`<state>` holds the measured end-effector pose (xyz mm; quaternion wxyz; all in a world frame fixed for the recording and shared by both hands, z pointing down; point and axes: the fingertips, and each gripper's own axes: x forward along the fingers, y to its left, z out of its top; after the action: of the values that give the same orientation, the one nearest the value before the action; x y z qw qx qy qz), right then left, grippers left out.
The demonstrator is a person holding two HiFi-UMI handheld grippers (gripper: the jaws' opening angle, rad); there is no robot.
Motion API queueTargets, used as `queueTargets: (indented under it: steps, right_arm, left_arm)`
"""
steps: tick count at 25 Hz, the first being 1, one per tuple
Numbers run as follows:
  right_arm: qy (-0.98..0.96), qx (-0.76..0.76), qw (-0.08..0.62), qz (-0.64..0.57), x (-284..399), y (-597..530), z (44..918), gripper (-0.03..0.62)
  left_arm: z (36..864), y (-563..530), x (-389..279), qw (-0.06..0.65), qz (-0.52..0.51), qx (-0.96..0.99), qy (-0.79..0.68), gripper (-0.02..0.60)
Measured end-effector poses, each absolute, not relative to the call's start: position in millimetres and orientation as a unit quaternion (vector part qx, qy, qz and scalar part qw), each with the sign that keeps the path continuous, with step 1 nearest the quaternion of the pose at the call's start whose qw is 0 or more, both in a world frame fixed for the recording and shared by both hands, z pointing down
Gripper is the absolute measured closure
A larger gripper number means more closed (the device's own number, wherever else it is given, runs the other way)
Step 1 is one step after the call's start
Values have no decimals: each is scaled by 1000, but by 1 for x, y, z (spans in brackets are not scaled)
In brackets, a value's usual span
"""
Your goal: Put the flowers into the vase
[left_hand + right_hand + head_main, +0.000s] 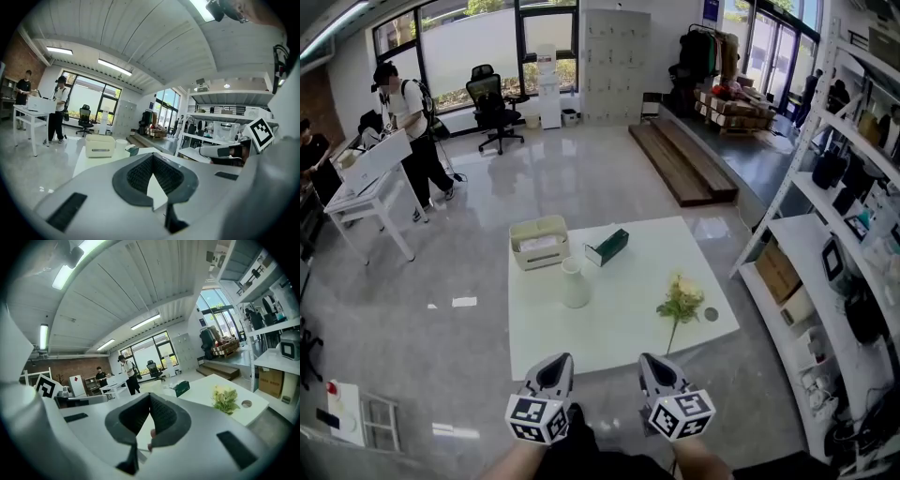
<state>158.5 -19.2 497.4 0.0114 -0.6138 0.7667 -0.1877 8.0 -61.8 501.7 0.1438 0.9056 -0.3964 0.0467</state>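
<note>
A white vase (pixel 574 283) stands upright left of centre on the white table (pixel 619 328). The flowers (pixel 681 303), pale blooms with green leaves on a long stem, lie flat towards the table's right side. Both grippers hover short of the near edge, apart from everything. My left gripper (pixel 557 362) is shut and empty, roughly in line with the vase. My right gripper (pixel 651 362) is shut and empty, near the stem's end. The left gripper view shows the vase (pixel 121 144) beyond the closed jaws. In the right gripper view the flowers (pixel 225 399) lie ahead to the right.
A cream box (pixel 539 242) and a green box (pixel 607 247) sit at the table's far side, behind the vase. A round hole (pixel 711 314) lies beside the flowers. White shelving (pixel 825 262) stands close on the right. A person (pixel 408 117) stands by a desk far left.
</note>
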Motion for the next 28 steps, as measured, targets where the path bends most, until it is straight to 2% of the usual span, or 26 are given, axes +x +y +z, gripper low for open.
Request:
queueTargets:
  steps: [11, 28]
  right_arm:
    - [756, -633, 16, -162, 159, -159, 474, 591]
    - [776, -609, -8, -165, 160, -214, 482, 591]
  left_arm:
    - [484, -202, 19, 121, 47, 922, -364, 578]
    - [491, -243, 44, 137, 49, 915, -376, 578]
